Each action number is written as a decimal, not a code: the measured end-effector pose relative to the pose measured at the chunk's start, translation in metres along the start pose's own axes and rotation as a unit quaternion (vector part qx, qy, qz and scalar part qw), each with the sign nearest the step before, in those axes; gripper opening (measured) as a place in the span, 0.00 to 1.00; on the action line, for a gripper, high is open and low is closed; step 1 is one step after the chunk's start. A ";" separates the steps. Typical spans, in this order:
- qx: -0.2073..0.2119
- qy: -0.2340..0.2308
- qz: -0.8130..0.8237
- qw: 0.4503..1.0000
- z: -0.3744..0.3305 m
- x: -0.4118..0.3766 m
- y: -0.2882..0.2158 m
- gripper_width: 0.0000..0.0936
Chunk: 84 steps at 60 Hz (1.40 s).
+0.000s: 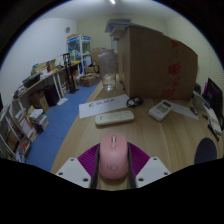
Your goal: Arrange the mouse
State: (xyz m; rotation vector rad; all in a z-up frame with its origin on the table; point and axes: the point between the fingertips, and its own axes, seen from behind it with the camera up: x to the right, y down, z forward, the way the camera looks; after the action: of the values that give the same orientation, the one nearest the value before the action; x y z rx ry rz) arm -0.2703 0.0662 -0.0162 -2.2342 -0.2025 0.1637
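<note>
Gripper [113, 172] low over the desk [150, 135], fingers set narrow about a pink mouse [113, 157]. Magenta pads [136, 160] flank the mouse closely on both sides; whether both press on it, or whether it rests on the desk, cannot be told. Mouse points ahead along the fingers. Beyond it, a white keyboard [113, 118] lies across the desk. Farther on, a large cardboard box [156, 60] stands at the desk's far side, a clear bottle [106, 66] just beside it. Blue floor [55, 125] and shelves [30, 100] off to one side.
</note>
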 end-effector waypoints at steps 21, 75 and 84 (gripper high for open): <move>0.072 -0.048 -0.040 0.995 -0.115 0.016 -0.095 0.34; -0.016 0.056 0.080 0.995 -0.115 0.323 0.060 0.90; -0.021 0.101 0.087 0.991 -0.154 0.317 0.061 0.90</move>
State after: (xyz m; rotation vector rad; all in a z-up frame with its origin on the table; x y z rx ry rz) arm 0.0739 -0.0245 0.0158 -2.2921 0.0991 0.0254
